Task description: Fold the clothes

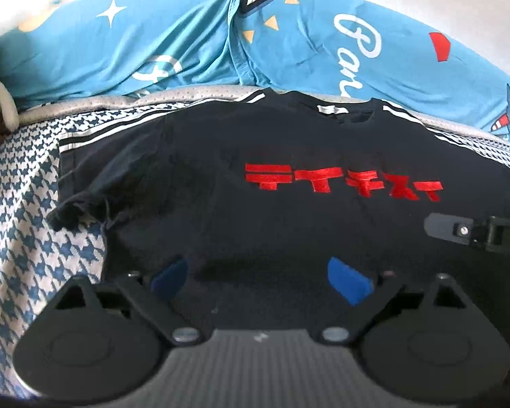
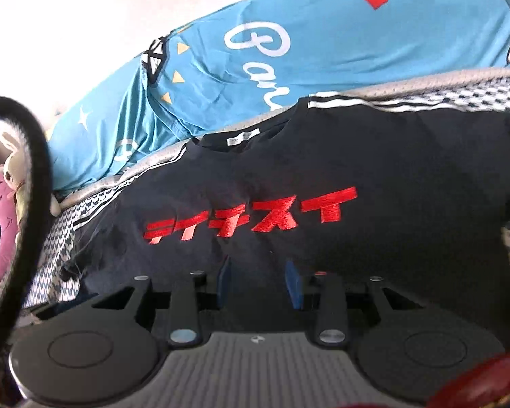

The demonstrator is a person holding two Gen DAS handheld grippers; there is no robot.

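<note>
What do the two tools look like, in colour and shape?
Both are alike: the left tool and right tool have black linkage arms with silver pivot screws, blue finger pads, round black discs and a ribbed grey body. A black cable loops beside the right one.

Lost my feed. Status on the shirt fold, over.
Left tongs open, right tongs open, both low over hem. Black T-shirt flat, face up, unfolded. Nothing on it.

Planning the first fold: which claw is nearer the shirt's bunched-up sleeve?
Left. The left claw hovers open over the shirt hem, beside the bunched sleeve. The right claw sits open further along the hem, below the red lettering.
</note>
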